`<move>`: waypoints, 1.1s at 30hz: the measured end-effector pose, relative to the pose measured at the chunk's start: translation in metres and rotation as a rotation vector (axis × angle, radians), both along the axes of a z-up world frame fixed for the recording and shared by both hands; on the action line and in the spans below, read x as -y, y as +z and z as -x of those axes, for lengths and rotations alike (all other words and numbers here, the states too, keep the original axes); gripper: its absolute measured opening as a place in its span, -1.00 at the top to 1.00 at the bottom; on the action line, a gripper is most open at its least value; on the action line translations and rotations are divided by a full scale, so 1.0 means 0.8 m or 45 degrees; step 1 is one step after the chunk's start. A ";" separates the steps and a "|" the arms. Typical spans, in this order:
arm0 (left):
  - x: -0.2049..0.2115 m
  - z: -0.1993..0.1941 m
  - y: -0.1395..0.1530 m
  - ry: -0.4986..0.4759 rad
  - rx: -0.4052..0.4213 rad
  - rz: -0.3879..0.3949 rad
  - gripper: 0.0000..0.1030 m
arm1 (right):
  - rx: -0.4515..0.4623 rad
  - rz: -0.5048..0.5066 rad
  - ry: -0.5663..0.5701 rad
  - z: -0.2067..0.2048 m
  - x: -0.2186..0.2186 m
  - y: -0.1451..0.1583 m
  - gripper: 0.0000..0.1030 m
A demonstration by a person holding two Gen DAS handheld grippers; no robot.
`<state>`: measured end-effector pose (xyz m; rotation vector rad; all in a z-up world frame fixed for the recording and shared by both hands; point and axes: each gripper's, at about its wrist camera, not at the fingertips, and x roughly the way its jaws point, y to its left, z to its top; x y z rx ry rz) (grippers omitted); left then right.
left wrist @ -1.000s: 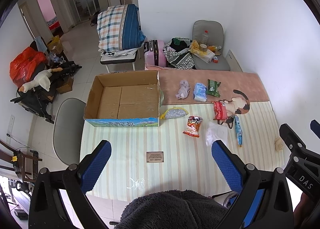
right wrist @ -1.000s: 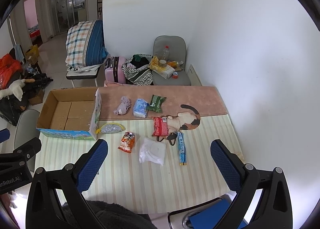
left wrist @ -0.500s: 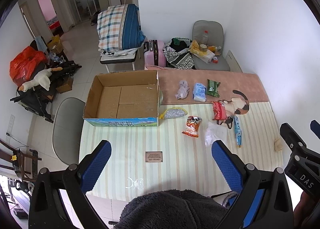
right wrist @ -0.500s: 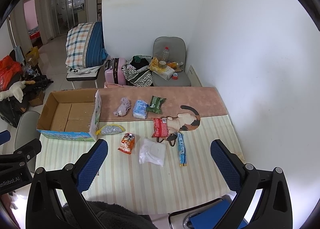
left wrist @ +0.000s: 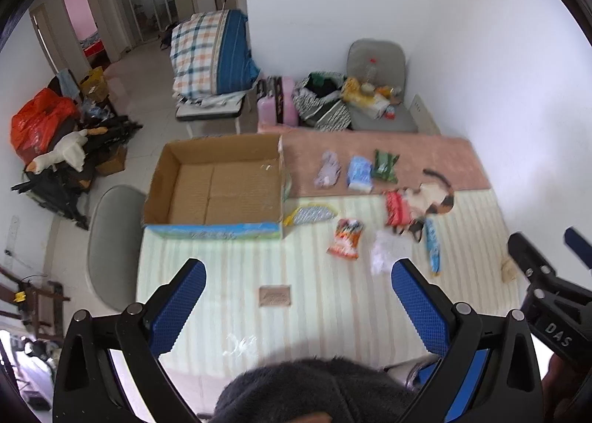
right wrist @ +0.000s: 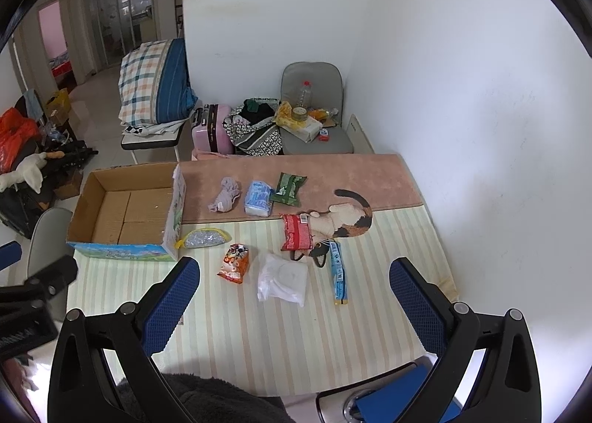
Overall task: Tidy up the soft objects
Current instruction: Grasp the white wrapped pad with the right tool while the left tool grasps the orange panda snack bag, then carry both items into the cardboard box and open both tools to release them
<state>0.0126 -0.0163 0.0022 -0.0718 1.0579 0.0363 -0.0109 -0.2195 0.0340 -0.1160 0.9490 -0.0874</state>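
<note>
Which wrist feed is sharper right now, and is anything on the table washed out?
Right wrist view is sharp: the clear plastic bag and orange snack packet read cleanly. Left wrist view is motion-blurred, the same packet smeared. No washed-out glare on the table; both bend at the edges.

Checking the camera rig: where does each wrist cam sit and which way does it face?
Left wrist: on the left claw, high over the table's near edge, facing the cardboard box; open blue fingers, the person's dark fuzzy top, the right claw at the right edge.
Right wrist: on the right claw, further right, facing the clear plastic bag; open fingers.
Shared: box, packets, striped table mat.
</note>
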 end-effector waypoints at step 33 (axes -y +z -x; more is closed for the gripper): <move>0.157 -0.276 -0.520 -0.416 -0.952 0.047 -0.36 | -1.025 -0.417 -0.214 -0.219 0.126 -0.579 -0.88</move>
